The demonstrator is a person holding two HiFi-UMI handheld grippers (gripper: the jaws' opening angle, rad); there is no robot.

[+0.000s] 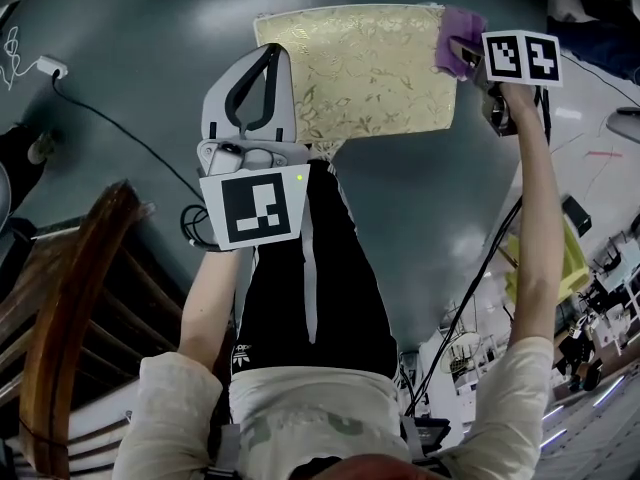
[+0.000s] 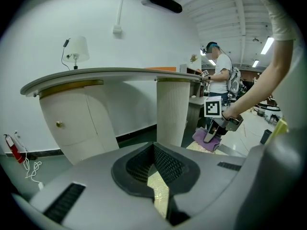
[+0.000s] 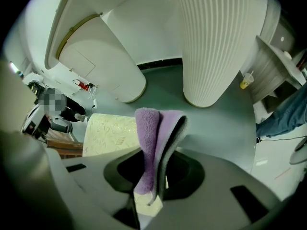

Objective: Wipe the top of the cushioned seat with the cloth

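— Where to look for the folded purple terry cloth (image 3: 149,128)?

— Between the jaws of the right gripper (image 1: 468,58): closed hard on the fold, free end standing up past the fingertips. From the head view, at the far right corner of the pale gold leaf-patterned cushioned seat (image 1: 360,68).

— Touching the seat top?

— Lying on that corner, judging by the left gripper view, with part of the pile hanging past the edge.

— And at the other side?

— Above the near left edge of the cushion, the left gripper (image 1: 268,58). Fingertips brought together, nothing caught between them; only a sliver of gold fabric showing through the slit behind the tips. Hard to tell whether touching the cushion or just above it.

— Well apart from the cloth, then?

— Yes, nearly the whole seat top between the two.

— Around the seat?

— Dull grey-green floor (image 1: 150,58) on every side. Beyond the far edge, a white ribbed round column (image 3: 216,42) holding up a curved white counter (image 2: 110,75), with a small white-shaded lamp (image 2: 76,49) above its rim. Nearer, straight below the camera, legs in black trousers with a white side stripe (image 1: 310,278). Left of those, a curved brown wooden chair back (image 1: 70,308). On the floor at the far left, a white plug (image 1: 45,66) with a thin black cable (image 1: 130,136) trailing from it.
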